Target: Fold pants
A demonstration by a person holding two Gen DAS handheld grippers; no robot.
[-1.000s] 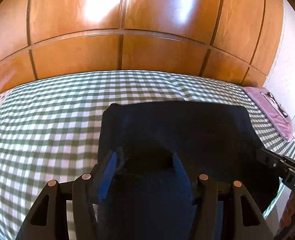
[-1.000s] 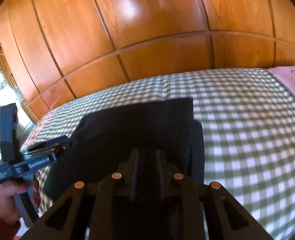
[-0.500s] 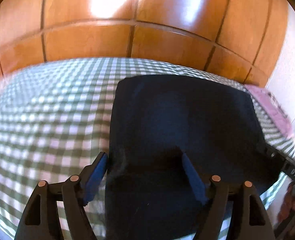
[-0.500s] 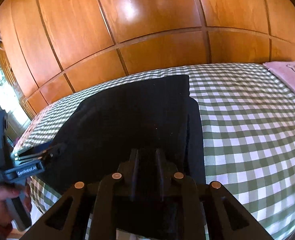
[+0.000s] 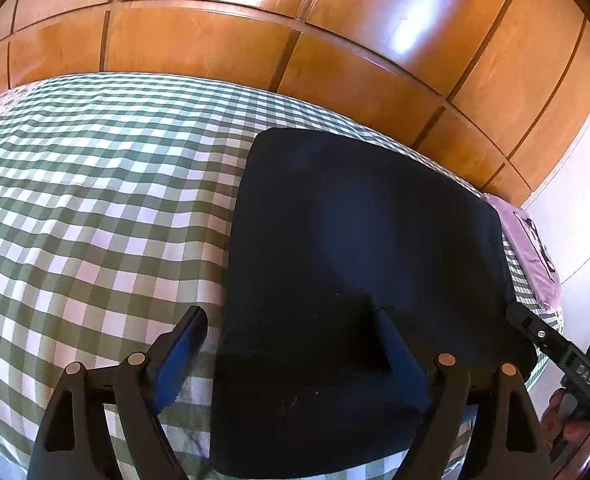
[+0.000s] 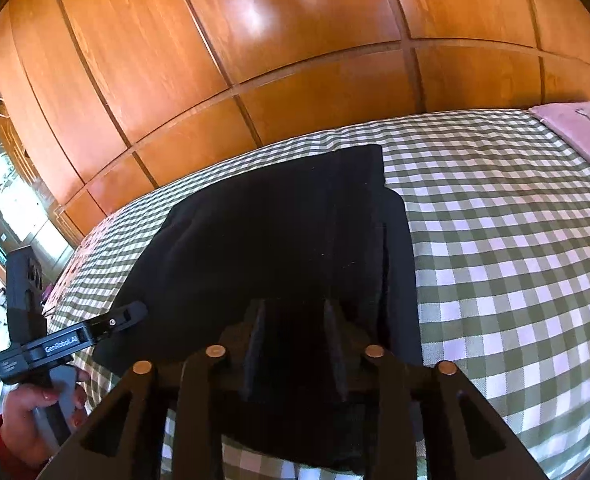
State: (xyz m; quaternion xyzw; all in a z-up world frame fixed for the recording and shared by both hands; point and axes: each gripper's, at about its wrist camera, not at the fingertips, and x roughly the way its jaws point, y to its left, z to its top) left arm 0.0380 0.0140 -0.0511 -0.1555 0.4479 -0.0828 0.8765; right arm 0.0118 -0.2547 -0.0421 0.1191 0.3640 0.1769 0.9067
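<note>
Left wrist view: the pants [image 5: 359,280] lie folded into a dark navy, nearly black block on the bed [image 5: 95,200], whose cover is checked green and white. The fold has a rounded far corner and smooth, flat upper faces with no clear wrinkles. Its near edge hangs close to the bed's front edge. The left gripper [image 5: 291,344] has just been opening and its jaws now stand spread wide: the left blue pad is over the checked cover just beside the cloth's left edge, the right pad is over the dark fabric, and neither presses on it.

From the right wrist view the pants [image 6: 279,240] read as black, stacked in layers; along the right side a lower layer sticks out past the upper one, giving a stepped edge. The right gripper [image 6: 295,344] has also just been opening. Its jaws are partly apart with the near edge of the fabric between them; against the black cloth I cannot tell whether the pads touch it.

A hand [image 6: 35,412] with a red sleeve holds the left gripper at the cloth's left edge. Behind the bed runs a wall of glossy wooden panels [image 5: 255,32], and a pink pillow [image 5: 535,248] lies at the far right end.
</note>
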